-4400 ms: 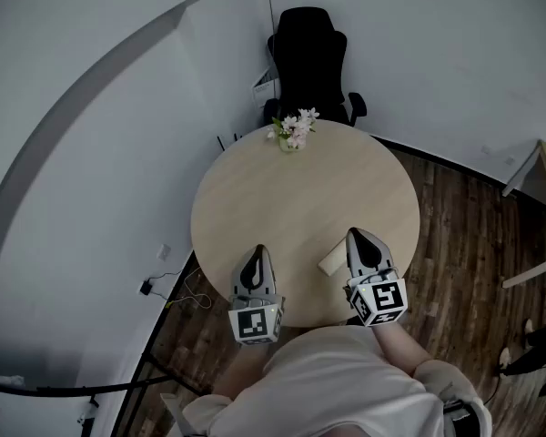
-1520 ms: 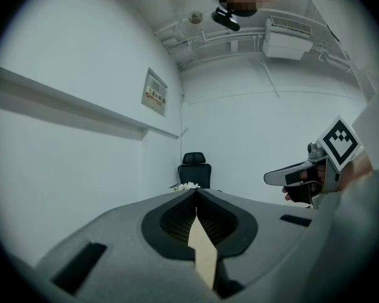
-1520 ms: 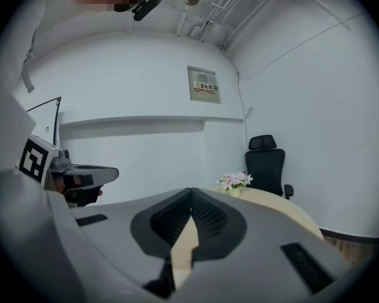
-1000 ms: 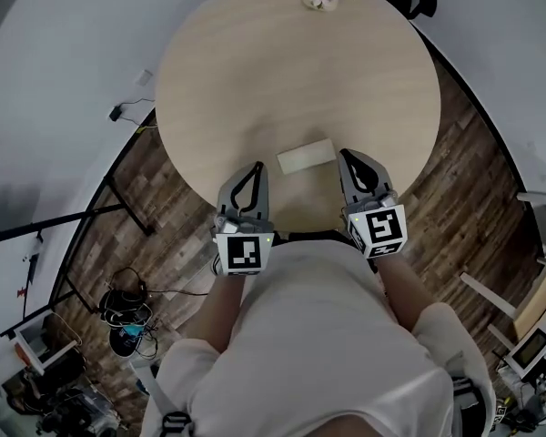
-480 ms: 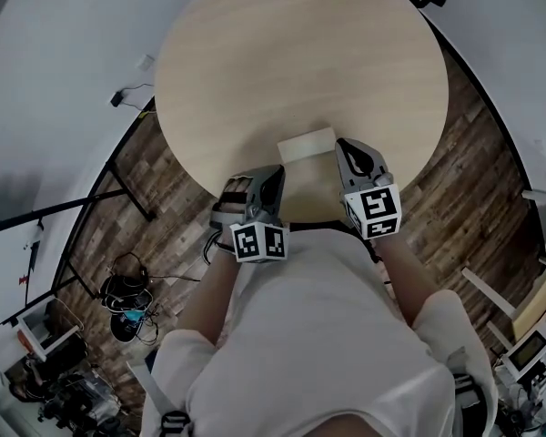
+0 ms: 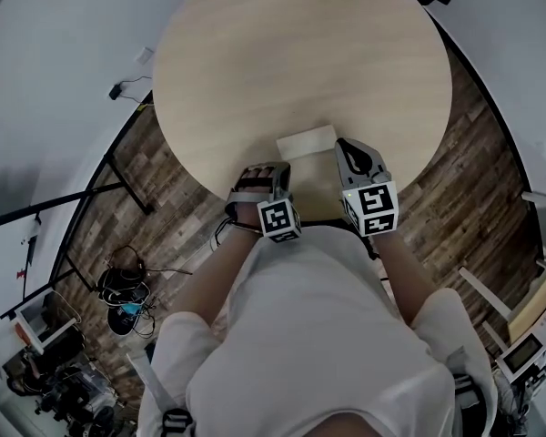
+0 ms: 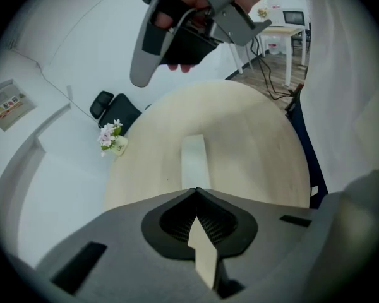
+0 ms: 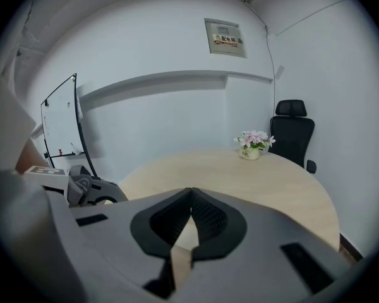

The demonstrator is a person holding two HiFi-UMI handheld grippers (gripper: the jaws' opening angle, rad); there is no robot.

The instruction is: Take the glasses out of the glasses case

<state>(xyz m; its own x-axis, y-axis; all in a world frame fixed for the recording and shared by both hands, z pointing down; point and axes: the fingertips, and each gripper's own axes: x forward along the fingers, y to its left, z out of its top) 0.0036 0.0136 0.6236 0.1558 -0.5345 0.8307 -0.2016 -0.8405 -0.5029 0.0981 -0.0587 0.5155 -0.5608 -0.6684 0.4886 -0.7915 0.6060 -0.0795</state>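
1. Glasses case [image 6: 307, 142] lies closed near my edge of the round table [image 6: 255, 62], between both tools, within easy reach of either.
2. My left gripper [image 6: 275, 173] is pinched together and empty, aimed down towards the case.
3. My right gripper [image 6: 344, 149] is likewise closed on nothing. It sits just beside the case's right end, probably to steady it.

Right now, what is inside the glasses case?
The glasses case lies shut on the table. Only its pale outside shows; whatever is inside is covered.
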